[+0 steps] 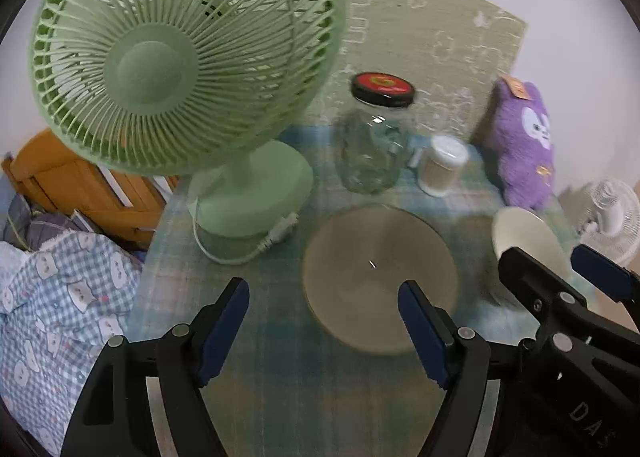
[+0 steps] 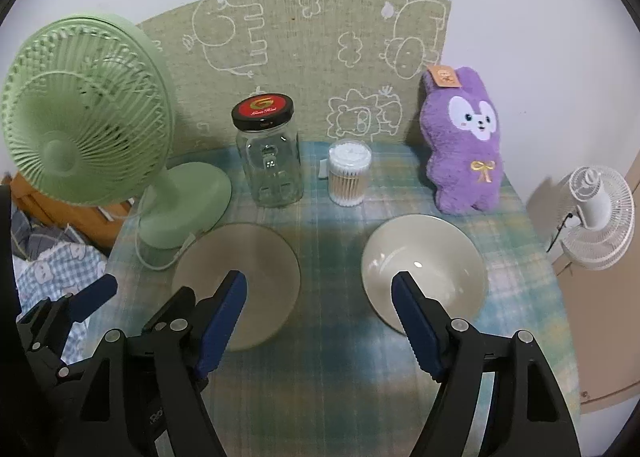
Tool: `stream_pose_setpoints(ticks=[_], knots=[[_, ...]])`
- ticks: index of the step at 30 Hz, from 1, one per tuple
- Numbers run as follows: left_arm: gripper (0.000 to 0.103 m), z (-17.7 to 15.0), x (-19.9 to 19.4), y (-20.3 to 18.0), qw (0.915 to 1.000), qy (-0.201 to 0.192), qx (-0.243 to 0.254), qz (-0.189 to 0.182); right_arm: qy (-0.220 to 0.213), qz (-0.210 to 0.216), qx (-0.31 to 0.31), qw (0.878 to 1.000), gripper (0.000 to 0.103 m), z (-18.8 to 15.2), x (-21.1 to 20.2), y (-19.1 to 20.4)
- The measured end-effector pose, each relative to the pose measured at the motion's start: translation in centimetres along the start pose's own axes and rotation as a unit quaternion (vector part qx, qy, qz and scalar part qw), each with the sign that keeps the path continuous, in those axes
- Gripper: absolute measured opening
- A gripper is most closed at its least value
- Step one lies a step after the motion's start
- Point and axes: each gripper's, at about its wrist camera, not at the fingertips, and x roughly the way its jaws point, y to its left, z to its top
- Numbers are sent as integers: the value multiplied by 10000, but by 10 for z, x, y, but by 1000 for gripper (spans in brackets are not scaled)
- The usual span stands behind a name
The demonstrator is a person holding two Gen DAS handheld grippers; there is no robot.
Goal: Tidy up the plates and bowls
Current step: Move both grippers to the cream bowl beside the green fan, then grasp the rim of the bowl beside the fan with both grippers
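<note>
Both of your tools, left tool (image 1: 323,327) and right tool (image 2: 319,321), hang spread wide and empty over the worktop (image 2: 332,377), where the plate (image 2: 236,289) lies flat beside the bowl (image 2: 424,277), apart. Both look like glazed ceramic: stiff, slick, breakable and fairly heavy. Pinch the bowl's raised rim; the plate's low edge will be harder to catch.

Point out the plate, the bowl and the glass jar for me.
plate (image 2: 256,257), right wrist view, on its flat centre.
bowl (image 2: 432,257), right wrist view, on its inner wall.
glass jar (image 2: 272,169), right wrist view, on its clear body.
</note>
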Motion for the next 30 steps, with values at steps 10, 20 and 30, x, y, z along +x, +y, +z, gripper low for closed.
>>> stream_pose_setpoints(ticks=[10, 20, 30], knots=[[78, 13, 49, 0, 9993, 78, 242, -256, 195, 445, -85, 9988, 78, 11, 54, 12], [50, 8, 83, -4, 9982, 464, 299, -249, 596, 143, 9, 9981, 44, 6, 99, 15], [34, 7, 88, 0, 9983, 532, 252, -42, 716, 108, -29, 9974, 23, 2, 109, 21]])
